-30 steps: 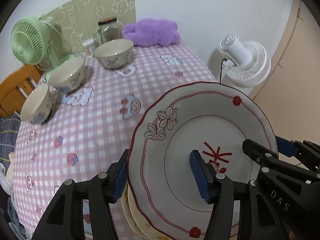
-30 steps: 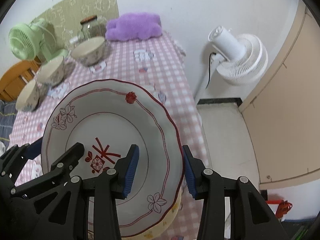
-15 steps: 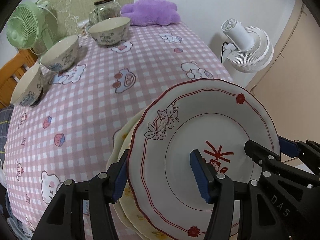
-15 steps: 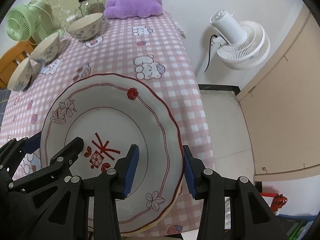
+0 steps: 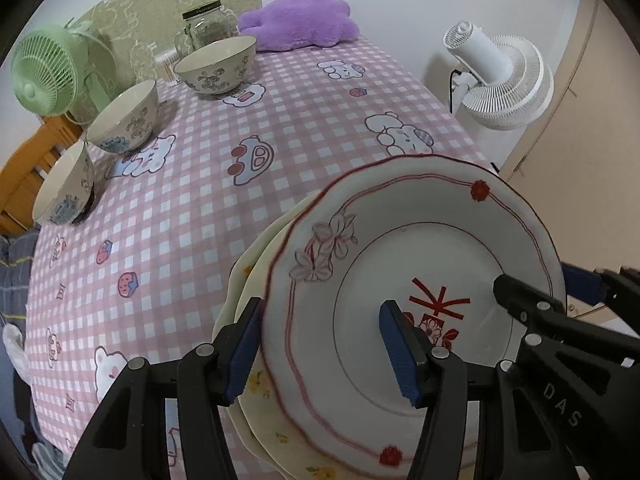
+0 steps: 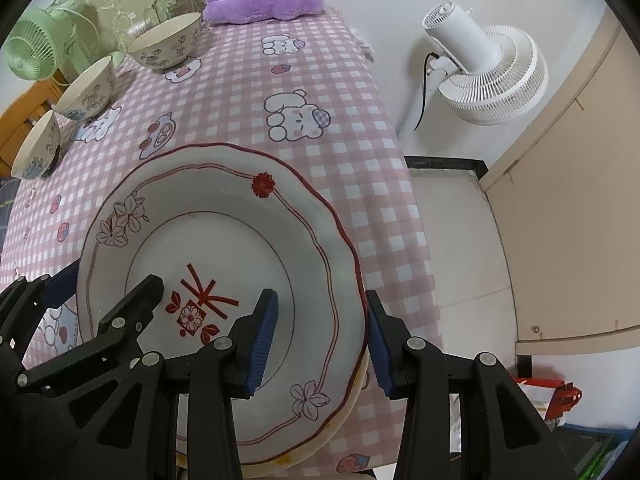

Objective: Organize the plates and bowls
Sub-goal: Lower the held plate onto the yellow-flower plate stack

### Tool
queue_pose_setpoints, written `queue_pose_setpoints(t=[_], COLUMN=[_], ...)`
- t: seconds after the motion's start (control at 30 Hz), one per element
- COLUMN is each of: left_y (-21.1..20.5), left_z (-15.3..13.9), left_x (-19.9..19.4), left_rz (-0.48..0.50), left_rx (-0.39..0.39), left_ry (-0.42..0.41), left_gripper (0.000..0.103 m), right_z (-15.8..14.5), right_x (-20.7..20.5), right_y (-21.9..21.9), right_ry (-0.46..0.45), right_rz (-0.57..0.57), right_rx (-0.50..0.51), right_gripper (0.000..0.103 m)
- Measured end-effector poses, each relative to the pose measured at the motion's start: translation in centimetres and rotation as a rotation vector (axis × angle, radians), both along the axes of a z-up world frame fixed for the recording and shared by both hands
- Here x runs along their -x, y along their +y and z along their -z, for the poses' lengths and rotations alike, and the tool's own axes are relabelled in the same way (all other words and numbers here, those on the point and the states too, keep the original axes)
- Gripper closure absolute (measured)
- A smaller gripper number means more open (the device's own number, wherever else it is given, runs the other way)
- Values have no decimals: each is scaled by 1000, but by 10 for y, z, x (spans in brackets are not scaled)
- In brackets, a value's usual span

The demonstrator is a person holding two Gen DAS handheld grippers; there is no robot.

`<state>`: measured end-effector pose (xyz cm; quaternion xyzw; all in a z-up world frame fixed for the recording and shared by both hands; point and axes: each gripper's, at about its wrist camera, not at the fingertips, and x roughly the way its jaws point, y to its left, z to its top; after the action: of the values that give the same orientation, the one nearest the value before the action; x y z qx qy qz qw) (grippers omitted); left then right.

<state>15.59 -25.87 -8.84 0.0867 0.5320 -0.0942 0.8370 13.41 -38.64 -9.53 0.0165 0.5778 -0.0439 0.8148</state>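
Observation:
A white plate (image 5: 400,248) (image 6: 224,224) with a red rim line, flowers and a red centre motif is held between both grippers. My left gripper (image 5: 322,350) is shut on its left rim, one pad under the edge and one inside the well. On the right rim my right gripper (image 6: 320,342) is shut the same way. The plate sits low over a stack of cream plates (image 5: 256,272) (image 6: 276,462) with yellow flowers; whether it touches them I cannot tell. Three patterned bowls (image 5: 218,66) (image 5: 124,116) (image 5: 64,188) stand along the table's far left.
The table carries a pink checked cloth (image 5: 192,208). A green fan (image 5: 44,76), a glass jar (image 5: 206,26) and a purple plush (image 5: 300,22) stand at the back. A white floor fan (image 6: 488,68) and a beige cabinet door (image 6: 568,208) are to the right, off the table's edge.
Both grippers have come down with the white plate, which now hangs right over the cream plates. The grip on the plate is unchanged.

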Motion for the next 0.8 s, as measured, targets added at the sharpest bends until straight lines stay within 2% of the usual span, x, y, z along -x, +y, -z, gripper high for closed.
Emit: queue_pose_setpoints(t=[0.3,0.4,0.43,0.47,0.5,0.8], left_y=[-1,-1,-1,0,0,10], left_z=[1,2,2,2,2,1], left_x=[-2,-2,-2,-3,-3,-6], left_rz=[2,1,-1,-3,-9,-70], left_rx=[-8,-7,-9,-11,-11,-19], left_ry=[0,2,3,2,3,15], left_gripper=[43,43,43,43,43,42], right_z=[-1,-8,-9,-9,-8,-1], right_x=[-1,1,2,1,0,-11], right_y=[-8,-14,-15,-16,-15,-3], right_ry=[-1,-29,-34,-32,-25,-6], right_rz=[0,26,21,11,-3,-92], right_rx=[-55,-24,-24,-28,-34,-38], right_gripper=[56,56,61,75,79,78])
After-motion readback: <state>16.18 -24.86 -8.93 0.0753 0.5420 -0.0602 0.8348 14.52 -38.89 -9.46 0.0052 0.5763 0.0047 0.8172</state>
